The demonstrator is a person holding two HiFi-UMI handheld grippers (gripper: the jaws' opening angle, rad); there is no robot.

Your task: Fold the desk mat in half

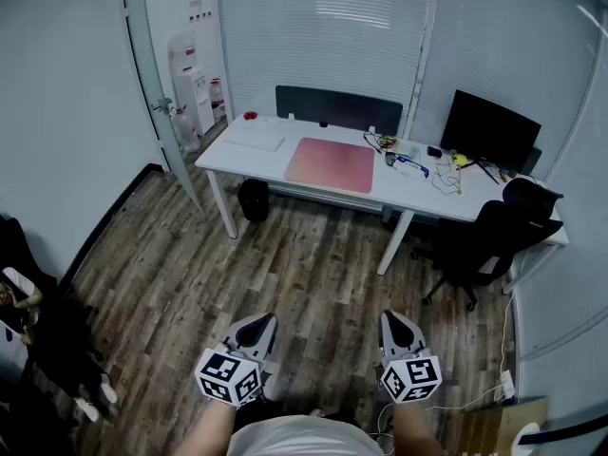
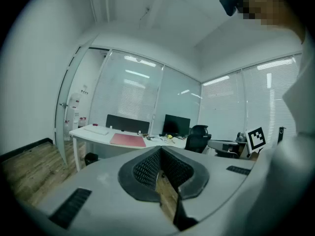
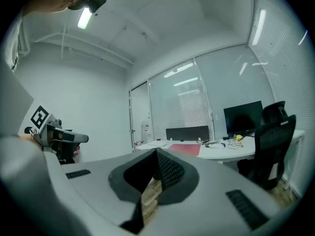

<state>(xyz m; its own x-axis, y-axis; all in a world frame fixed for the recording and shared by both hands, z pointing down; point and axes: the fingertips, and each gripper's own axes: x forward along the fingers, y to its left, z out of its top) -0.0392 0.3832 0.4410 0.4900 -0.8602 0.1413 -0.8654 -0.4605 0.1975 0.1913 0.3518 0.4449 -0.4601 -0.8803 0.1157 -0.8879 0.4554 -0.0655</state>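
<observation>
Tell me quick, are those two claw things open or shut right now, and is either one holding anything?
Left gripper: closed, holding nothing.
Right gripper: closed, holding nothing.

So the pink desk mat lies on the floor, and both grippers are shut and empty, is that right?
No: the head view shows the desk mat on the white desk, not the floor. The left gripper and right gripper are shut and empty.

I count one white desk (image 1: 285, 167), and on it one pink desk mat (image 1: 331, 164), one black monitor (image 1: 489, 131) and one keyboard (image 1: 252, 141). There is one office chair (image 1: 480, 245), one waste bin (image 1: 253, 199), one water dispenser (image 1: 198, 103), and two grippers, left gripper (image 1: 256, 325) and right gripper (image 1: 397, 324).
</observation>
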